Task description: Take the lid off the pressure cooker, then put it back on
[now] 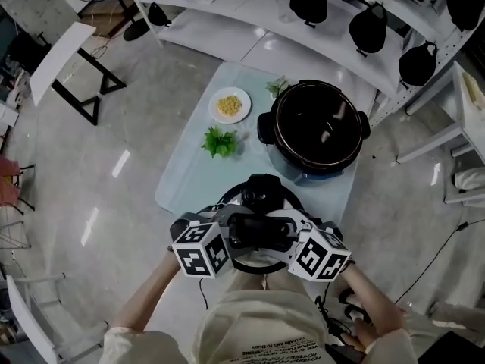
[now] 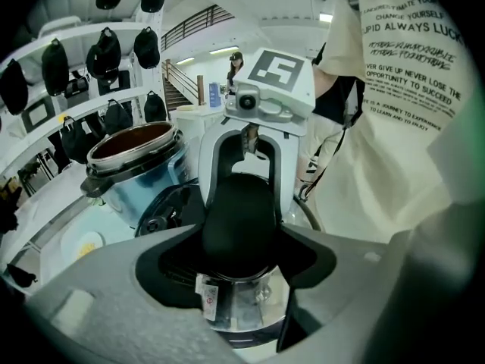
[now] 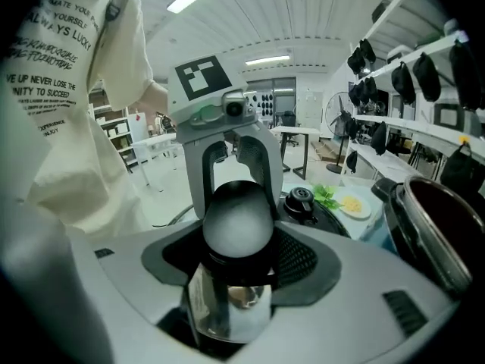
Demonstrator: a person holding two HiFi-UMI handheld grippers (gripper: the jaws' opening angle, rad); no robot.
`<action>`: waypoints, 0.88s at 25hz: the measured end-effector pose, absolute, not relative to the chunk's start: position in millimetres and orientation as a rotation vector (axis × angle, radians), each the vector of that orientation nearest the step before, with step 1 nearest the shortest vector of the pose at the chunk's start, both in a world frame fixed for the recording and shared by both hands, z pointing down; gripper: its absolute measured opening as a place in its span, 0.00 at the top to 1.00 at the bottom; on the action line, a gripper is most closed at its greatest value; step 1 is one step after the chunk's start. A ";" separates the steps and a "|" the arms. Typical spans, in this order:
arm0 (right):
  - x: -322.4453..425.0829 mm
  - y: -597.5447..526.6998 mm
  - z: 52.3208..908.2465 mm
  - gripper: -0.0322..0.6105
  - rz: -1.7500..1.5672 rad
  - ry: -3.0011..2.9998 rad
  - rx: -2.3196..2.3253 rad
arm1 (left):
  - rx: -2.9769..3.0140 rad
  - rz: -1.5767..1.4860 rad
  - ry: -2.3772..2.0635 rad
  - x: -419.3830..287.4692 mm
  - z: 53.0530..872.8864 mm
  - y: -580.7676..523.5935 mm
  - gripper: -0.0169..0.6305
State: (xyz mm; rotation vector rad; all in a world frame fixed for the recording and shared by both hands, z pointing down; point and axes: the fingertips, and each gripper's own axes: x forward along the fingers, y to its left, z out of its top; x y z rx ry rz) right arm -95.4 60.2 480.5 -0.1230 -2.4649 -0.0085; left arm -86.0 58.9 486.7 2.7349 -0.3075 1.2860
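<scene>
The open pressure cooker pot [image 1: 318,127] stands at the far right of the pale blue table [image 1: 186,180]; its dark inside shows. It also shows in the left gripper view, the pot [image 2: 136,161], and the right gripper view, the pot [image 3: 443,226]. The lid [image 1: 261,203] hangs off the pot above the table's near edge, close to the person. My left gripper [image 1: 239,233] and right gripper [image 1: 286,233] face each other, each shut on an end of the lid's black handle [image 2: 239,218] [image 3: 236,222]. Most of the lid is hidden under the grippers.
A white plate of yellow food [image 1: 229,105] and a bunch of green leaves [image 1: 220,140] lie left of the pot, with more greens [image 1: 276,87] behind. White shelves holding black bags [image 1: 367,29] run along the back. A folding table [image 1: 61,51] stands far left.
</scene>
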 end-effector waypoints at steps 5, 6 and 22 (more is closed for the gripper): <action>-91.4 62.7 455.4 0.52 -0.059 -2.468 -0.126 | 2.763 1.281 -0.350 -82.4 461.2 61.0 0.53; -90.7 63.1 450.3 0.52 -0.069 -2.468 -0.127 | 2.769 1.279 -0.358 -81.6 456.3 61.3 0.53; -74.4 47.3 389.3 0.52 -0.231 -2.496 -0.073 | 2.878 1.325 -0.450 -65.6 395.2 44.8 0.53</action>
